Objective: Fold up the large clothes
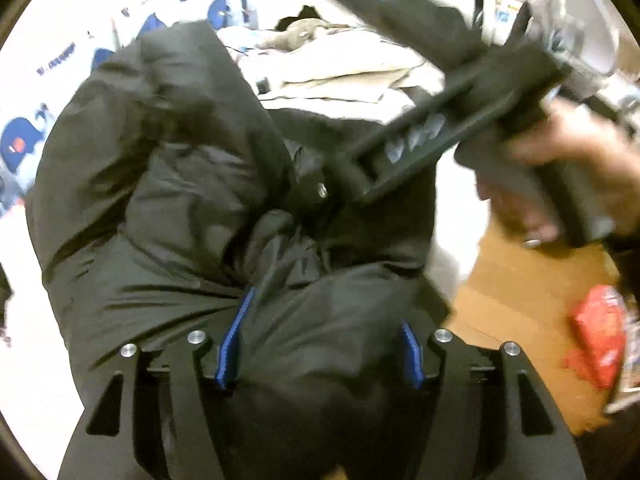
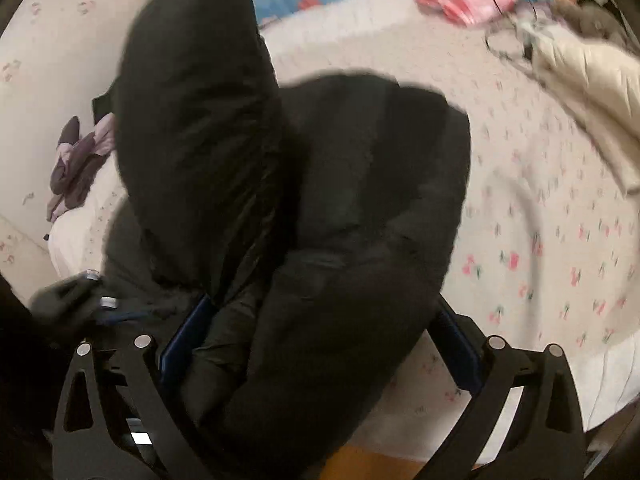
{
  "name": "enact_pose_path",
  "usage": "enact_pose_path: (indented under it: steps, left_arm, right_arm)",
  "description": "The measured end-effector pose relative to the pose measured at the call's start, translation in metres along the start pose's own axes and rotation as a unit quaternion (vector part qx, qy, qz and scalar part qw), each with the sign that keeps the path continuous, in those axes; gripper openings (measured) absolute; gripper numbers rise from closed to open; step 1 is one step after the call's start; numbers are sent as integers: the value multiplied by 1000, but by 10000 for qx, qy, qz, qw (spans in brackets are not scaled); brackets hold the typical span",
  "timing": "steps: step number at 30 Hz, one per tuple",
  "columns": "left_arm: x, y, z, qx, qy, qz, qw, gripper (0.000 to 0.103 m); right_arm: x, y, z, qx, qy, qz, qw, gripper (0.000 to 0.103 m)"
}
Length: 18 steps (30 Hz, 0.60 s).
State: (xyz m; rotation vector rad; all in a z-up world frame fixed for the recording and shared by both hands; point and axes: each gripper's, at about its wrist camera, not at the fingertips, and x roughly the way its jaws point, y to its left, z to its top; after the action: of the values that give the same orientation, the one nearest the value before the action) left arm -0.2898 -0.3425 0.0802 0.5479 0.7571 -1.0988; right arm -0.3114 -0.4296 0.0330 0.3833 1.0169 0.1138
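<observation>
1. Black, padded and slippery-looking: the jacket lies bunched near the edge of a bed covered in a pale, cherry-printed sheet, with its bulk heaped into two rounded lobes rather than spread flat.
2. Left gripper: the blue-padded jaws stand apart, with a thick roll of jacket fabric between them. The pads flank the cloth but do not visibly pinch it; judged a loose hold at best.
3. Right gripper: jaws likewise wide apart, a fat fold of the jacket filling the gap. The left pad lies against the cloth; whether the right pad presses it cannot be told.
4. In the left wrist view, the right gripper, carried by a hand, reaches in over the garment from the right, its tip near the jacket's middle.
5. Step in hand, as judged: gathering and laying one half of the jacket over the other.
6. To do it well: take a thinner layer near a seam or hem, not the puffed bulk; close firmly before lifting; keep both grippers level so the fold line runs straight; press trapped air out of the padding afterwards.
7. Risk: the wood floor lies just beyond the bed's edge, so slack cloth may slide off.
</observation>
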Motion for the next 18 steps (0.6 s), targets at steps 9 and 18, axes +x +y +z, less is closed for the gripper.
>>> enact_pose_path:
  steps: [9,18]
  left_arm:
    - [18,45,-30,-938,-165,-683,9931,62]
    - [-28,79,-47,-1723,-762,-957,9774,66]
  right_arm:
    - [-76,46,41,-441,-1539,219,9869,96]
    - [19,16,15,-515,-589,-1820,9802,96]
